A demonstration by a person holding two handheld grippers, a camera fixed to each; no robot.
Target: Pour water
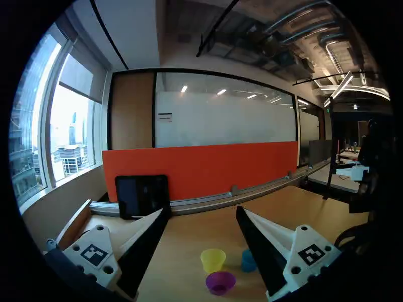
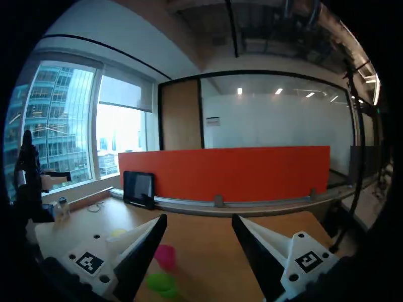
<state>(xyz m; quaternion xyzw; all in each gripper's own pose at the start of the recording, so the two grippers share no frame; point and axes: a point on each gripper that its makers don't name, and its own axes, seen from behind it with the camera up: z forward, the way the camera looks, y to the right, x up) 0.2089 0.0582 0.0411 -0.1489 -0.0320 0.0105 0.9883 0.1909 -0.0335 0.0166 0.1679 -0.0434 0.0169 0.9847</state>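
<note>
- Left hand-held gripper (image 1: 201, 210): jaws stand wide apart with nothing between them. Its white fingers with dark inner faces point out over a light wooden worktop (image 1: 302, 206).
- Yellow translucent plastic cup (image 1: 213, 259): upright on the worktop, low in the gap, about midway between the two fingers.
- Purple translucent plastic cup (image 1: 220, 282): upright, on the near side of the yellow one, closest to this hand-held gripper. Cannot tell whether the two cups touch.
- Blue plastic cup (image 1: 248, 260): just to the right of the yellow cup, partly hidden behind the right finger.
- Black tablet (image 1: 142, 195): propped upright beyond the left fingertip, in front of a long orange partition panel (image 1: 226, 168) that runs across the far side of the worktop.
- Right hand-held gripper (image 2: 198, 217): jaws spread, holding nothing, aimed at the same orange panel.
- Pink plastic cup (image 2: 165, 255): on the worktop at the inner edge of this gripper's left finger, partly covered by it.
- Green plastic cup (image 2: 162, 284): nearer than the pink one, also against the left finger. Shape blurred.
- Small clear capped bottle (image 2: 63, 206): upright, well out to the left of the right hand-held gripper. Contents cannot be told.
</note>
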